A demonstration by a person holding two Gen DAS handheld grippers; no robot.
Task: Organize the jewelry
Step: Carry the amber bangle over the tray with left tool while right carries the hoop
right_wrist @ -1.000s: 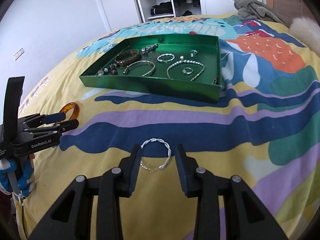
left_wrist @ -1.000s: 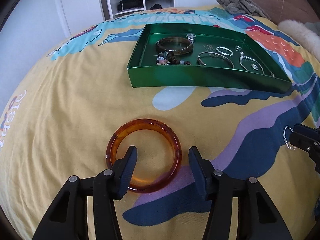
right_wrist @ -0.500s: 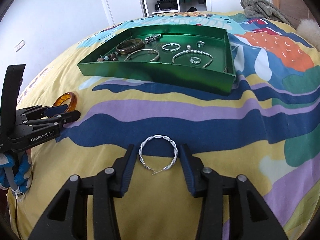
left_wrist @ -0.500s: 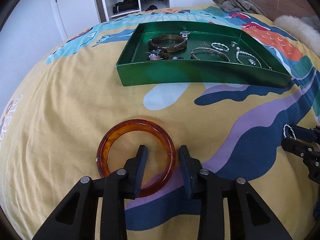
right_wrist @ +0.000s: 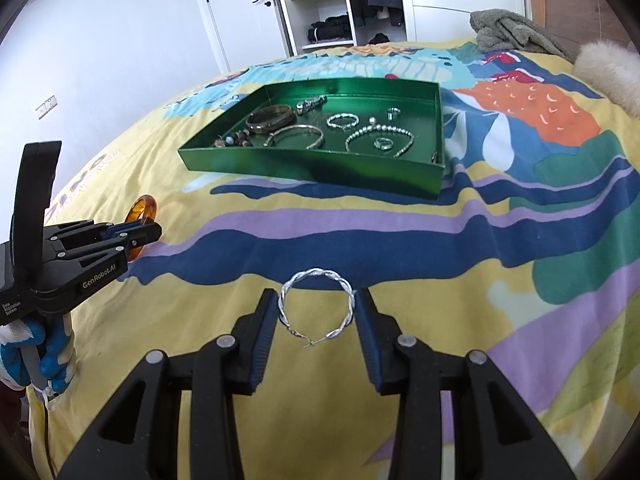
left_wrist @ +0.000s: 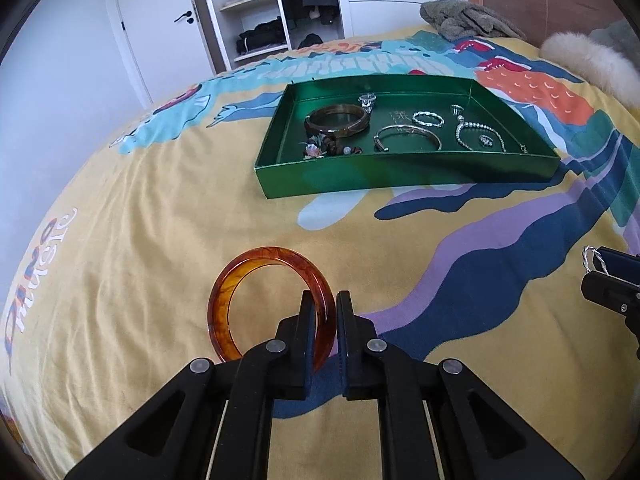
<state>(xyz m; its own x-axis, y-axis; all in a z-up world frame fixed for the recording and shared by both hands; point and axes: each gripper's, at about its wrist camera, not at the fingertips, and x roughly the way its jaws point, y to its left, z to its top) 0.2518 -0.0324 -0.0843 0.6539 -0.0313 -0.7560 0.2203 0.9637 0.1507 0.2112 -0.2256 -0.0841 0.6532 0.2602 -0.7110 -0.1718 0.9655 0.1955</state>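
Since both pieces go to the green tray [left_wrist: 404, 174], each is held edgewise: amber bangle [left_wrist: 264, 300] pinched by its band in the left gripper [left_wrist: 323, 312], jaws just closed narrow; twisted silver hoop [right_wrist: 316, 306] spanned by the right gripper [right_wrist: 316, 312], moderately open, above the bedspread [right_wrist: 520, 280].
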